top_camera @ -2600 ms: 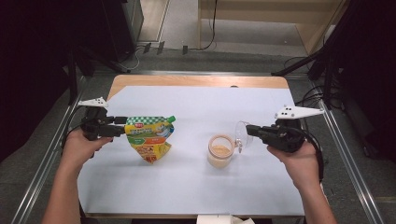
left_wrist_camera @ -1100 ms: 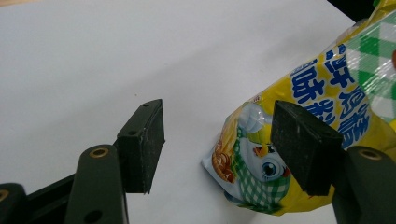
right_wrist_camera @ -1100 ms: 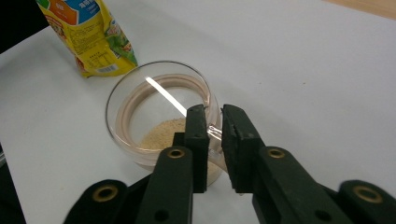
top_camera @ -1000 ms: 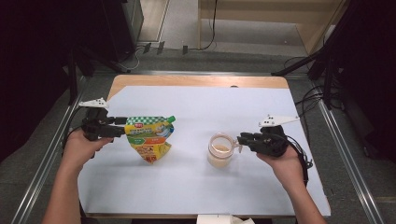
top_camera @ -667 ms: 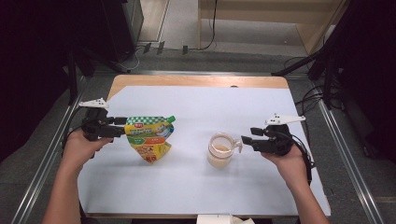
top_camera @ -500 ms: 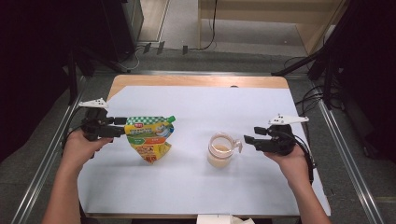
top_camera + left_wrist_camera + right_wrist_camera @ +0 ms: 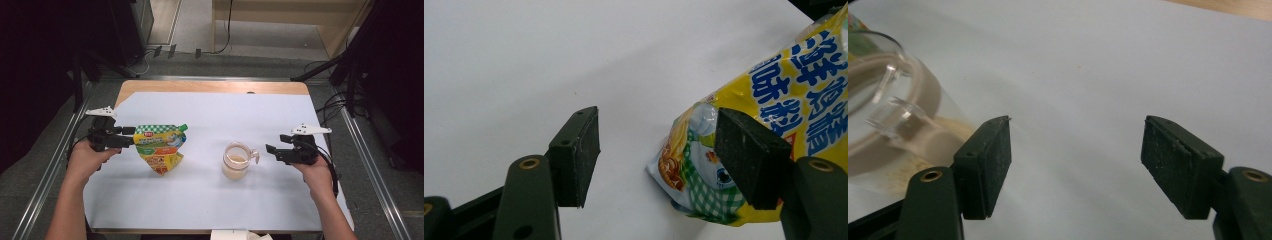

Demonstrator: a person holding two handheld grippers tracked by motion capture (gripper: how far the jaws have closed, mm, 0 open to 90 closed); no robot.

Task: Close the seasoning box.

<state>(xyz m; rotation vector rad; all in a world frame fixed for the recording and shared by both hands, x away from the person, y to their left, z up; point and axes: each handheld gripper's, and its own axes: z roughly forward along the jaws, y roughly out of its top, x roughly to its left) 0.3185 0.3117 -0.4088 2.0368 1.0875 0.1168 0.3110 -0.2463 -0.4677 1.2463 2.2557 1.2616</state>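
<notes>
A yellow and green spouted pouch (image 7: 160,147) lies on the white sheet (image 7: 210,115) at the left. My left gripper (image 7: 129,137) is at its left edge. It stands open, and the pouch's corner (image 7: 704,165) lies just beside the right-hand pad (image 7: 749,155). A clear cup (image 7: 236,160) with beige contents stands upright at mid-table, its handle (image 7: 254,156) pointing right. My right gripper (image 7: 270,151) is a short way right of the handle. Its jaws have just been opening, and nothing is between them (image 7: 1075,160). The cup (image 7: 893,135) sits off to the left of them.
The sheet covers a wooden table whose bare far edge (image 7: 210,86) shows at the back. Metal rails (image 7: 370,160) run along both sides. A bit of white paper (image 7: 235,235) sticks out at the near edge. Cables (image 7: 335,107) lie past the right side.
My right gripper set the cup down, let go of its handle and drew back to the right. The left gripper and the pouch have kept still.
</notes>
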